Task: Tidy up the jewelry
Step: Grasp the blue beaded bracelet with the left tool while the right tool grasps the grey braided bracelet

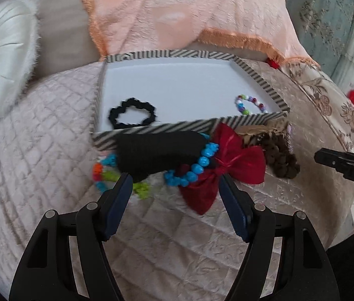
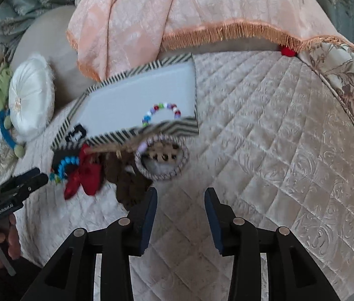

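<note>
The left gripper (image 1: 174,178) hangs wide open over the blue bead bracelet (image 1: 194,168) — lying outside the striped box (image 1: 259,75), beside the red bow (image 1: 229,170). The right gripper (image 2: 180,195) gapes empty; pinching beads alone, not ribbon, seems wisest.

— Striped box rim (image 1: 259,80), black-and-cream diagonals; pale white floor inside.
— Black scrunchie (image 1: 132,113) in there, plus a multicoloured bead bracelet (image 1: 251,104): red, green, blue, white, purple.
— Out front, deep red bow (image 1: 229,165). Bright turquoise beads (image 1: 197,168) right against it.
— Black fabric piece (image 1: 157,153) over those. Orange, lime green and blue beads (image 1: 106,175) peeking beside.
— Dark brown scrunchie (image 1: 281,160) too.
— Beige quilted cover (image 2: 264,130), diamond pattern. Peach throw (image 2: 202,7), orange fringe.
— White round cushion (image 2: 30,100). Teal floral fabric (image 1: 327,12) behind.
</note>
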